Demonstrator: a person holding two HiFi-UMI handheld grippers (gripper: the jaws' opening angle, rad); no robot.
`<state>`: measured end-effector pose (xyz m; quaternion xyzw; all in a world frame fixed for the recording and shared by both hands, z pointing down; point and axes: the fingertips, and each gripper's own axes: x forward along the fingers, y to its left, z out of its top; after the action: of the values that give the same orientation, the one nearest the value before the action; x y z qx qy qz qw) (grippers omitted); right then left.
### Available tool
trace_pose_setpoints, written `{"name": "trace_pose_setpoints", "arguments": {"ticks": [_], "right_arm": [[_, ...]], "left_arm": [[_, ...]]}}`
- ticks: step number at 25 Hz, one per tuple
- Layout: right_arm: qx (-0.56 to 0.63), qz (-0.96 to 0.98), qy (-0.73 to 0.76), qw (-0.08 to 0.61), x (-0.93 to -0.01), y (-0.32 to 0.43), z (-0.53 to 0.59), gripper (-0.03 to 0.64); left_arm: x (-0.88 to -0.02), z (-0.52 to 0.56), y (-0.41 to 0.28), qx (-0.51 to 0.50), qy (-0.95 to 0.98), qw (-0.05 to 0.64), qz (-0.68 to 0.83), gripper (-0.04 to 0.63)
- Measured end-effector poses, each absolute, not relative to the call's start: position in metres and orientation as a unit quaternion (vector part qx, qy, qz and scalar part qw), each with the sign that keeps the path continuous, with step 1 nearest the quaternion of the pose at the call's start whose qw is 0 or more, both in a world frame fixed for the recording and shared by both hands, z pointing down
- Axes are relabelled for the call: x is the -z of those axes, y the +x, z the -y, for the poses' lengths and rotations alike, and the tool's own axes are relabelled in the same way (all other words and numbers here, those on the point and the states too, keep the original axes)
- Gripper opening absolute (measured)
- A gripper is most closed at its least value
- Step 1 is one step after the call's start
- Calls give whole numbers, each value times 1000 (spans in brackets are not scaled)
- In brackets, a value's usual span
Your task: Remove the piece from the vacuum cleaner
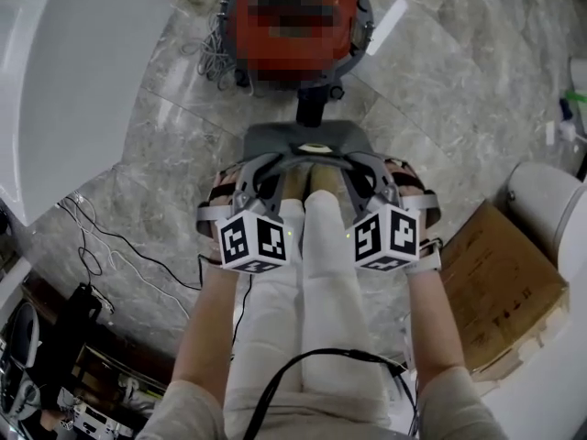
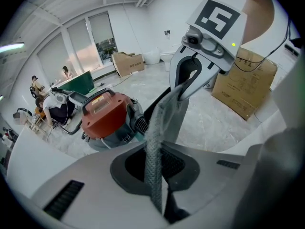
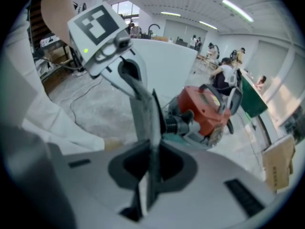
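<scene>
Left gripper: jaws clamped on the edge of the grey nozzle piece. Right gripper: likewise clamped, on the opposite edge. The jaw pads hide the gripped edges.

Piece is flat, wide, plain grey, just beyond the person's knees. It meets a black tube running to the red vacuum cleaner. The vacuum's top label is mosaicked; no writing legible.

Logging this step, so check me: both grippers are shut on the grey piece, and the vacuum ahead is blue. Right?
One thing is wrong: the vacuum is red, not blue, as the head view shows. The rest holds: the left gripper and the right gripper are both shut on the grey piece.
</scene>
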<state>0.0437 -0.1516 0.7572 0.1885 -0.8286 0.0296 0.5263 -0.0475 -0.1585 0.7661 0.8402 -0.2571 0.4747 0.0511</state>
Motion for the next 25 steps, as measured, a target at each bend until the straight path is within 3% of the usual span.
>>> {"name": "trace_pose_setpoints", "arguments": {"ticks": [25], "right_arm": [[-43, 868, 167, 466, -582, 37, 121, 34]], "left_arm": [[-598, 131, -49, -441, 861, 51, 249, 33]]}}
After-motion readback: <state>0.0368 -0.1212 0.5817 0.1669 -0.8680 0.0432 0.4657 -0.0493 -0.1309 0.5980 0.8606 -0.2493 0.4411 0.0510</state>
